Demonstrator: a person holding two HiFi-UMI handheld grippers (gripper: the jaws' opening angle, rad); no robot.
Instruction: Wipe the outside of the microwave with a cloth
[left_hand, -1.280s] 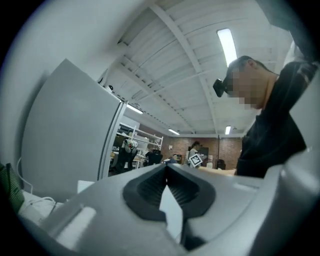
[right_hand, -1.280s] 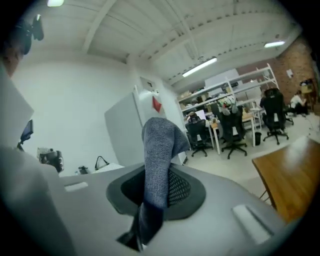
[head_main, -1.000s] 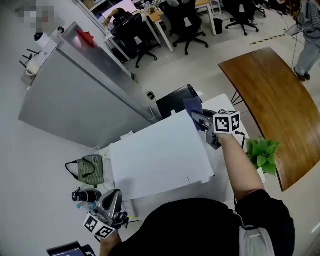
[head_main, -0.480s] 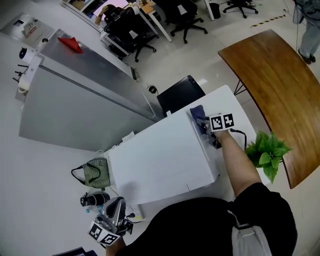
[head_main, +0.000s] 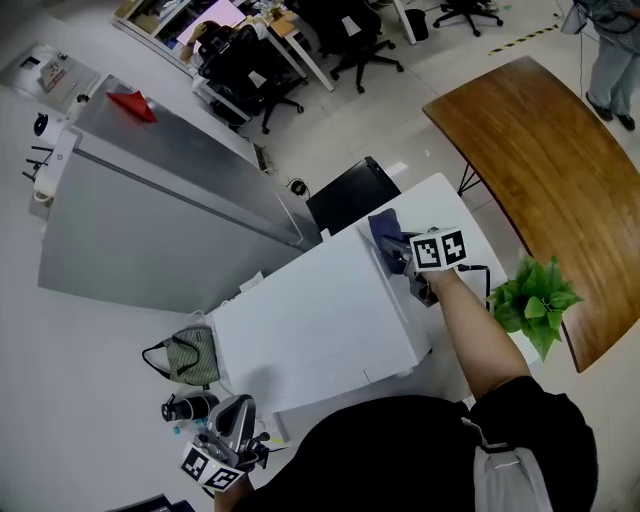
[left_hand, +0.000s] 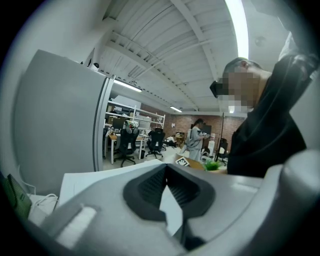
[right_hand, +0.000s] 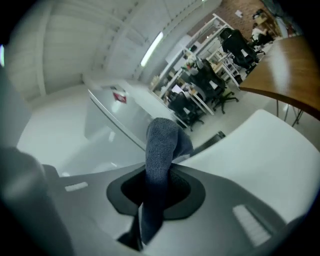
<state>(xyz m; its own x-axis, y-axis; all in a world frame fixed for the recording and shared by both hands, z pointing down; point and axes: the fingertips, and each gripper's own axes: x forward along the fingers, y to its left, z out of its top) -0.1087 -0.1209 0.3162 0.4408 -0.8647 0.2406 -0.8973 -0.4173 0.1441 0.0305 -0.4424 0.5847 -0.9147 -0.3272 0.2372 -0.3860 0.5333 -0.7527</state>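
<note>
cloth (head_main: 385, 228) clamped in my right gripper (head_main: 402, 256) has barely crept, still at the microwave's (head_main: 310, 320) 2 o'clock corner; that side's wiping continues. my left gripper (head_main: 232, 420) hangs closed, empty, at 7 o'clock.

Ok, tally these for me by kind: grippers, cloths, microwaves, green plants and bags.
Grippers: 2 (left gripper, right gripper)
Cloth: 1
Microwave: 1
Green plant: 1
Green bag: 1
Total: 6

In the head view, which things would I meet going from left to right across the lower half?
green bag → white microwave → green plant
</note>
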